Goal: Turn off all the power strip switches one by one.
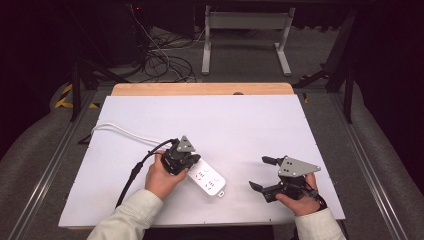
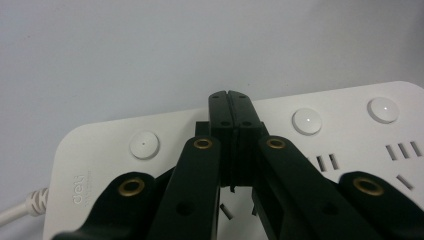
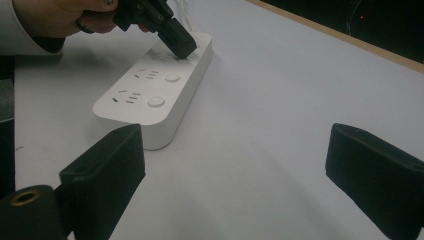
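The left claw has its two jaws pressed flat together with nothing between them, and its joined tip bears down on the top face of the white power strip, at the end nearest the cord; in the right gripper view that tip sits on the far part of the strip, next to the row of round buttons. So the strip lies directly under this claw, and any press called for seems a matter of a small shift along the strip rather than a reach. The strip's long axis runs on a slant across the tabletop, from the left claw toward the near edge, its free end pointing at the near right corner. Its white cord leaves the other end and trails toward the left edge. The right claw rests well apart, toward the near right corner, jaws spread wide and empty, aimed roughly at the strip's free end. The left hand is by far the nearer one. Counted: one power strip, one cord, two claws; three round buttons show in the left gripper view, such as one just right of the tip, and two unobstructed ones in the right gripper view.
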Motion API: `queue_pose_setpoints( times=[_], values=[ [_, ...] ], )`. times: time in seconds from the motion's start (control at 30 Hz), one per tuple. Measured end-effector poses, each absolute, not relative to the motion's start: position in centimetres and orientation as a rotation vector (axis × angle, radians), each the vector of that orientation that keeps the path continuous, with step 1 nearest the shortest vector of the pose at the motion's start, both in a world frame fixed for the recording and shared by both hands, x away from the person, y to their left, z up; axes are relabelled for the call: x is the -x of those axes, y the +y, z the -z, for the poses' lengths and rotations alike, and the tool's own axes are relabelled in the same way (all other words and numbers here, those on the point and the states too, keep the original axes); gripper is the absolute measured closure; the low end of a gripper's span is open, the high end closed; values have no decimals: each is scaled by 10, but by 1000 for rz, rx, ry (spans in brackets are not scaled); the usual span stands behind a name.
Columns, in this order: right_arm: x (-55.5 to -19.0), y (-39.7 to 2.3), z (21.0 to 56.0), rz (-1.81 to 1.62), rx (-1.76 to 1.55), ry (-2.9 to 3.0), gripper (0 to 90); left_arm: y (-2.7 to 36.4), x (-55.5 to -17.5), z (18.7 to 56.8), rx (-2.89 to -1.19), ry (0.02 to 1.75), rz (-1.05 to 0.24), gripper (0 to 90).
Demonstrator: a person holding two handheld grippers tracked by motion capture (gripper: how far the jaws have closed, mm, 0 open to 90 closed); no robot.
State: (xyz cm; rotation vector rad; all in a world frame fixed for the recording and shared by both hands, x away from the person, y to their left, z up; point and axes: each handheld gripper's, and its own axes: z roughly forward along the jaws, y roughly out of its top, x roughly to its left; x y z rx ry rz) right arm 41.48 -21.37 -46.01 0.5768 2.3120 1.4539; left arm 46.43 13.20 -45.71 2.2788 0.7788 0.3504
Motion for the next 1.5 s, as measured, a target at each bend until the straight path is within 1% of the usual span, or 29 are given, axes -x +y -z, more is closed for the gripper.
queue_pose_setpoints(
  times=[0.37,0.5,0.67,0.9,1.07,1.33,1.5],
  values=[
    [-415,-213,460,-1452,-578,2313,96,129,-463,459,-2285,768,-368,900],
    [-414,-213,460,-1452,-577,2313,96,130,-464,459,-2282,775,-355,900],
    [-414,-213,460,-1452,-578,2313,96,128,-462,459,-2286,771,-379,900],
    [-414,-213,461,-1452,-580,2314,96,131,-464,460,-2278,771,-357,900],
    [-414,-213,460,-1454,-579,2312,97,129,-462,460,-2284,763,-383,900],
    [-414,-212,460,-1454,-579,2313,98,130,-464,459,-2284,771,-353,900],
    [-414,-212,460,-1450,-582,2314,98,130,-464,459,-2286,768,-359,900]
  ],
)
